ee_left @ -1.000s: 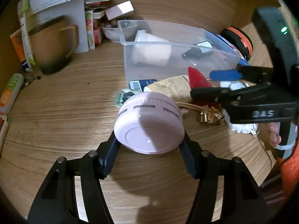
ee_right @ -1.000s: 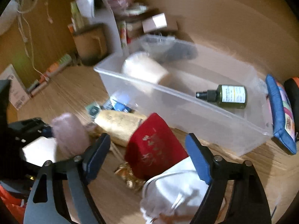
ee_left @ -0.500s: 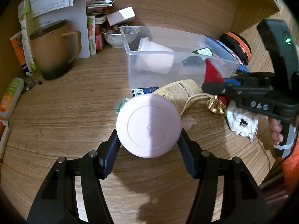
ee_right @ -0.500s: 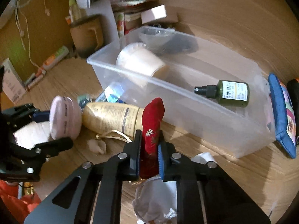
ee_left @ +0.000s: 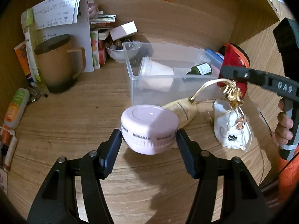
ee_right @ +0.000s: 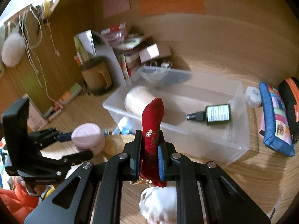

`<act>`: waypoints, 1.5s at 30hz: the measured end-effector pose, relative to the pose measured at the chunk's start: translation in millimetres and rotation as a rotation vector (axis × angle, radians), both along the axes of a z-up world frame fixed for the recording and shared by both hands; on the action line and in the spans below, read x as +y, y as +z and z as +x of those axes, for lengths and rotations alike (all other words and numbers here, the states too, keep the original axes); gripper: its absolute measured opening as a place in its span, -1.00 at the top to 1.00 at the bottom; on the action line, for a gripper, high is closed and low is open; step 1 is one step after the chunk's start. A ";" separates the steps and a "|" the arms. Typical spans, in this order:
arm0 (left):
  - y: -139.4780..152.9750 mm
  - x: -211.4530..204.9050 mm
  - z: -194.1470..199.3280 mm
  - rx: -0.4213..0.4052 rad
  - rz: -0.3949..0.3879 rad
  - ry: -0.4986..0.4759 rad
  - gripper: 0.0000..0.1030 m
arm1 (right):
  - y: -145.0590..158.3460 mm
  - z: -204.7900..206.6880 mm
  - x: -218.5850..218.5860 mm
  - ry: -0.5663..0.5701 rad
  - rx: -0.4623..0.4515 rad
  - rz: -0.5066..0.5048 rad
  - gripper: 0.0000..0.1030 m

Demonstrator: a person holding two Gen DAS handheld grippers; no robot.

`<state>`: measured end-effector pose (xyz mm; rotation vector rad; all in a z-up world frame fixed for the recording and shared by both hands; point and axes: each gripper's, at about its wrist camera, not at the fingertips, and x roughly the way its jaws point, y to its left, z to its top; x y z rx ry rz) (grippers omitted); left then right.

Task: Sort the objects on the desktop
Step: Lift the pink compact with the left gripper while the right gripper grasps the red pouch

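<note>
Sticky notes (ee_right: 171,2) line the back wall, cords (ee_right: 33,37) dangle at left, papers (ee_left: 58,9) lean in the corner.

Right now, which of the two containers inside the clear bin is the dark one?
The green spray bottle, lying at the clear bin's right end; the other, a pale cup, lies left.

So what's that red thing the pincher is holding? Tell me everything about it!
The red pouch looks like soft velvety cloth with gold writing on its side. The right gripper is shut on it, squashing it flat, so it stands upright between the blue pads. A gold cord with shiny gold ornaments hangs from it. It is held up in front of the clear plastic bin, above a white bag.
</note>
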<state>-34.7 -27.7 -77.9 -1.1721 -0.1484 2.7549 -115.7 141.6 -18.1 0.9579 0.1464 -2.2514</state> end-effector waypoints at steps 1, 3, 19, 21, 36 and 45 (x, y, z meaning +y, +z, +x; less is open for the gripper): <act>0.4 -0.2 -0.2 0.001 0.002 0.000 -0.17 | 3.8 0.0 2.1 -0.004 0.005 -0.012 0.75; 1.5 -2.3 -1.9 -0.001 0.009 0.004 -0.17 | 12.0 -0.9 7.3 -0.010 0.010 -0.047 0.75; -4.5 1.6 -21.9 -0.019 -0.002 -0.039 -0.18 | 29.0 -3.1 18.0 -0.031 0.033 -0.103 0.75; -11.2 5.4 -29.2 -0.040 -0.020 -0.043 -0.20 | 25.4 -3.6 16.6 -0.030 0.025 -0.099 0.75; -19.8 14.1 -64.3 -0.068 -0.061 -0.050 -0.28 | 13.3 -8.9 21.0 -0.038 -0.012 -0.109 0.74; -5.8 0.4 -46.8 -0.048 -0.011 -0.041 -0.27 | 13.1 -15.6 26.2 -0.042 -0.026 -0.136 0.74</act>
